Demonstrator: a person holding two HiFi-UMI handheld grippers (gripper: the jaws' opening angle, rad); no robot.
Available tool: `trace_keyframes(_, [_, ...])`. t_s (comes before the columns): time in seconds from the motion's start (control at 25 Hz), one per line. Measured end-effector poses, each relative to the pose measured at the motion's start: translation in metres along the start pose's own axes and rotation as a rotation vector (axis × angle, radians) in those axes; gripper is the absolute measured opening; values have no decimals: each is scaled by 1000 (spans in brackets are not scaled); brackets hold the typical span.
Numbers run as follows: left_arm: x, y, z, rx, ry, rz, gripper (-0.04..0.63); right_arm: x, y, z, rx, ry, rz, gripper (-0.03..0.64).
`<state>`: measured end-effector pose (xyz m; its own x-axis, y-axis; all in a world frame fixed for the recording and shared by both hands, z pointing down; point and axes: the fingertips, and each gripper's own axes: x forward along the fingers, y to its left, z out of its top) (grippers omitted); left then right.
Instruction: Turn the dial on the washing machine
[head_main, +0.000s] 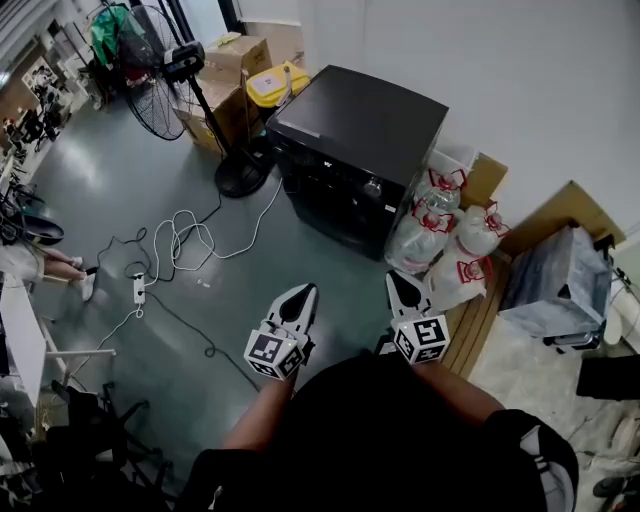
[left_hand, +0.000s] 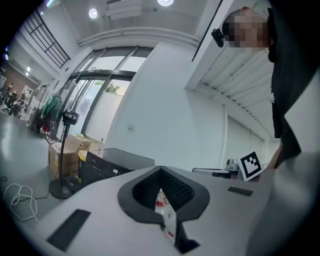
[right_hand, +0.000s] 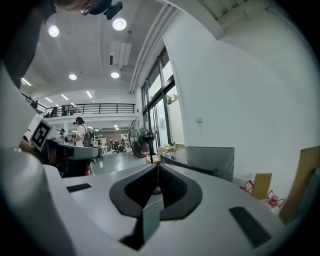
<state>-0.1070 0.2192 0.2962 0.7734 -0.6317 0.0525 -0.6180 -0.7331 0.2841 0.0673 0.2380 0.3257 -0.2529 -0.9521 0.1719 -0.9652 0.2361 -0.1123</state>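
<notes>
- My left claw (head_main: 303, 292) is pressed together with nothing between its pads; the left gripper view shows the two jaws meeting at the tip.
- My right claw (head_main: 398, 278) also looks pressed together and empty. In its own view the jaw tips meet in front of the scene.
- Both claws hang in the air over the floor (head_main: 120, 190), well apart from the washing machine (head_main: 350, 130), so no reach for the task is under way.
- The washing machine is a black box standing on the floor at 12 o'clock from my claws, backed against the white wall.
- Its dial (head_main: 372, 187) is a small round knob on the upper front panel, toward the panel's right end. From my right claw it is just left of 12 o'clock.
- Clear water jugs with red handles (head_main: 430, 220) crowd the machine at its 3 o'clock, near the dial's side, and a pedestal fan (head_main: 160, 60) stands at its 9 o'clock.
- I judge the dial to be rigid and smooth-rimmed, probably stiff with click stops, so it could slip under a light pinch.
- The machine looks heavy enough not to shift when I twist.
- I would spread one claw first, set the pads on opposite edges of the dial's rim, square to the panel, then roll my wrist.
</notes>
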Motion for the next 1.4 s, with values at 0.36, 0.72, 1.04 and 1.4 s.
trace_keyframes(0.36, [-2,-1,-7,-2,15,32,9,-1,-7,-4,8,2,16,25])
trace_keyframes(0.72, [28,-11,-17,-34,24,26,9,3,-41,-10,36,-9,17,25])
trace_keyframes(1.04, [51,-2,-9,-30,19,44,9,27,-56,0,47,-32,50,25])
trace_keyframes(1.4, [83,0,-12,-31,32,60,9,43,-87,11,49,-33,82,25])
